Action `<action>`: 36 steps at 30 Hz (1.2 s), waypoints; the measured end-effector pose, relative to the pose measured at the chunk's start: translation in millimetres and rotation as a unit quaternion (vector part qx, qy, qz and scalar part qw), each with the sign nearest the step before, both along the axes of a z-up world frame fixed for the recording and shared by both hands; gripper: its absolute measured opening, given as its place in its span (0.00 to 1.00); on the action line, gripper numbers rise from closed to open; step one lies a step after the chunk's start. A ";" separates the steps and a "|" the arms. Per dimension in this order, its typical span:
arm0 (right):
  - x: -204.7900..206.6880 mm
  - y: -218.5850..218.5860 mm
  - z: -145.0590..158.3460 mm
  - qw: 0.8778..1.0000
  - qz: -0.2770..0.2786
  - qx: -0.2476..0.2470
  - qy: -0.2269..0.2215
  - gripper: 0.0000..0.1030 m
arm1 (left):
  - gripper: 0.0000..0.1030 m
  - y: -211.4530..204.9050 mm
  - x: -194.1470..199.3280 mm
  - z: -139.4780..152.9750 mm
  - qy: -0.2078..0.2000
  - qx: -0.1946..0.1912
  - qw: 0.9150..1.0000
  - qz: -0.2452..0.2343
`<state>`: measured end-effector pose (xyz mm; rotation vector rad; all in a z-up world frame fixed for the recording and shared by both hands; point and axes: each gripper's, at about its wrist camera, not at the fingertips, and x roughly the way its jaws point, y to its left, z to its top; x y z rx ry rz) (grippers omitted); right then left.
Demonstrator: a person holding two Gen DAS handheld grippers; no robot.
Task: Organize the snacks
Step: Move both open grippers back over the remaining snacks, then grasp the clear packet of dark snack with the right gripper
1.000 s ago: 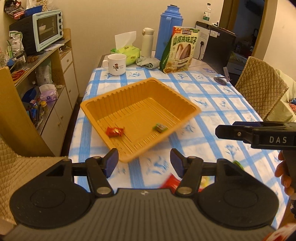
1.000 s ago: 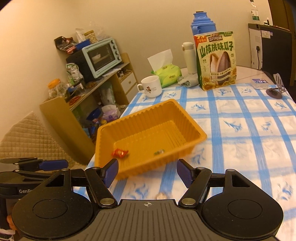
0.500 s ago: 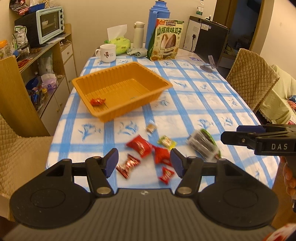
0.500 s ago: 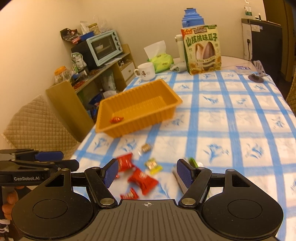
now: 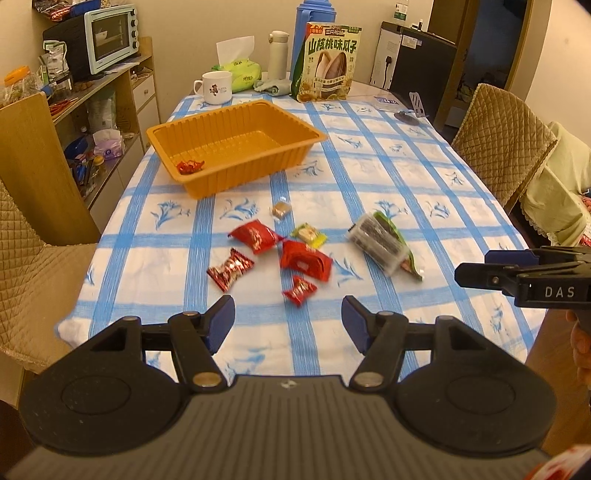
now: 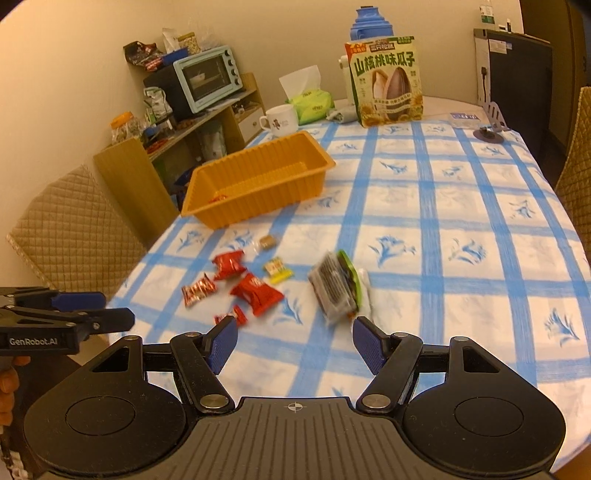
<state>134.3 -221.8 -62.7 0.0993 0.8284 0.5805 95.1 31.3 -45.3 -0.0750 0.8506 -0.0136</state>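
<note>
An orange tray sits on the blue-checked tablecloth with a red candy inside. Several snacks lie loose near the front edge: red packets, a striped red candy, a small red candy, a yellow-green candy, a brown candy and a clear green-topped pack. My left gripper is open and empty, above the table's front edge, short of the snacks. My right gripper is open and empty, just short of the clear pack.
At the far end stand a sunflower-seed bag, blue thermos, white bottle, mug and tissue pack. Quilted chairs flank the table. A shelf with a toaster oven stands at left.
Both grippers have pulled back from over the tray toward the table's front edge, bringing the loose snacks into view. Both stay open and empty.
</note>
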 end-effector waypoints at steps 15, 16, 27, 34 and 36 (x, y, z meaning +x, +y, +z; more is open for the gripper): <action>-18.4 -21.2 -22.6 1.000 0.000 -0.023 0.000 0.66 | 0.60 -10.6 -16.5 -16.2 0.010 0.015 1.000 -0.001; -17.6 -20.6 -23.8 1.000 -0.002 -0.023 -0.001 0.64 | 0.60 -8.8 -14.9 -17.4 0.011 0.016 1.000 -0.001; 11.4 3.8 -38.4 0.998 0.001 -0.056 -0.028 0.46 | 0.60 21.4 18.8 -30.1 0.004 0.033 0.999 -0.018; 39.9 28.9 -49.2 0.996 0.014 -0.081 -0.044 0.45 | 0.60 42.2 44.6 -39.1 0.006 0.040 0.999 -0.026; 47.9 37.3 -52.7 0.995 0.017 -0.090 -0.048 0.45 | 0.60 46.4 50.4 -42.4 0.008 0.042 0.999 -0.029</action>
